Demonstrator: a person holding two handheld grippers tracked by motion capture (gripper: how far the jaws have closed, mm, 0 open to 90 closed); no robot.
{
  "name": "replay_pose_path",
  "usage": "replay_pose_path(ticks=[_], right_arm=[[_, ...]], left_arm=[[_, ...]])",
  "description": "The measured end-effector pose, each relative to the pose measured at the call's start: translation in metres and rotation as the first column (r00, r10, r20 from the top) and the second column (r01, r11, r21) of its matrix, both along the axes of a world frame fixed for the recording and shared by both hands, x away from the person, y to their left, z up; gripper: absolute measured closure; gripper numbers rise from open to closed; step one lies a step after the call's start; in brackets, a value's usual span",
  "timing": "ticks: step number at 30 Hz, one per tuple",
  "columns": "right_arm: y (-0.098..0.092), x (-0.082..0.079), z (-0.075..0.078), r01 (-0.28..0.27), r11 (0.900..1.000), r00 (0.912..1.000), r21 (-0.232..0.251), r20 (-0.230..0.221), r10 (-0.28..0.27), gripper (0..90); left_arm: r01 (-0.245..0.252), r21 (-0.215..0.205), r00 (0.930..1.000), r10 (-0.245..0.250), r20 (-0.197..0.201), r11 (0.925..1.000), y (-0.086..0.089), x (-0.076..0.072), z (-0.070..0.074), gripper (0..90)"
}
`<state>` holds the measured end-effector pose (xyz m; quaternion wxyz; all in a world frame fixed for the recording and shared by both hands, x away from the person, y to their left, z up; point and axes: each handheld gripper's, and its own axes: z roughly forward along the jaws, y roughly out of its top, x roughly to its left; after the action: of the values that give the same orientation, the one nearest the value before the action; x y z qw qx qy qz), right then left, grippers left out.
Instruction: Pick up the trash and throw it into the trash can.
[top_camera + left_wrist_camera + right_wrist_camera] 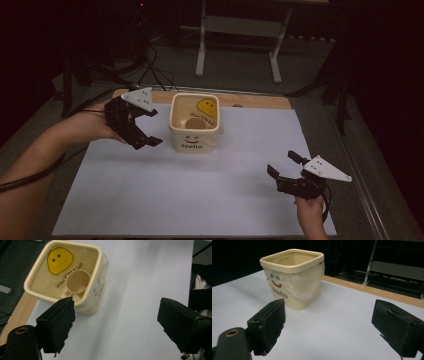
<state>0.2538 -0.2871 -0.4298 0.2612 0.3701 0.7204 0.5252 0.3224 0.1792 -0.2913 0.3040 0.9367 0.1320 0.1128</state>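
Cream square tub (194,125) with a smiley face and "Hello" printed on its front wall stands upright toward the far middle of the white sheet (200,195) covering the tabletop (260,101). A small tan paper cup (77,282) lies inside it, resting against the near wall; a yellow smiley sticker (60,260) sits on the tub's inner face with "HAVE A NICE DAY!" lettering below it. Left claw (145,131) hangs just to the left of the tub, above the sheet, jaws spread wide and empty; in the left gripper view its left jaw tip overlaps the tub's near rim, contact cannot be told. Right claw (282,167) sits low over the sheet's near right part, well apart from the tub, jaws likewise wide open and holding nothing, pointed toward the tub's front-right corner. Open white sheet lies between the right claw and the tub, and across the whole near half. Wooden tabletop edge shows as a strip just behind the tub; dark floor and a white table frame (240,35) lie beyond it.
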Motion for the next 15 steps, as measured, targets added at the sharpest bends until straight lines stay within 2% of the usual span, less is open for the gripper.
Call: replay_pose_path(ticks=[4,7,15], right_arm=[[0.0,0.0,0.0,0.007,1.0,1.0,0.0,0.001,-0.007,11.8],[0.0,0.0,0.0,0.008,1.0,1.0,0.0,0.002,-0.008,11.7],[0.0,-0.001,0.0,0.007,1.0,1.0,0.005,-0.005,-0.007,11.8]], left_arm=[[0.015,-0.013,0.9998,-0.015,-0.009,0.9998,0.005,-0.01,-0.007,12.3],[0.038,0.023,0.9992,-0.038,0.011,0.999,0.006,-0.019,-0.017,1.9],[0.039,-0.01,0.9992,-0.039,-0.01,0.9992,0.013,-0.034,-0.044,1.8]])
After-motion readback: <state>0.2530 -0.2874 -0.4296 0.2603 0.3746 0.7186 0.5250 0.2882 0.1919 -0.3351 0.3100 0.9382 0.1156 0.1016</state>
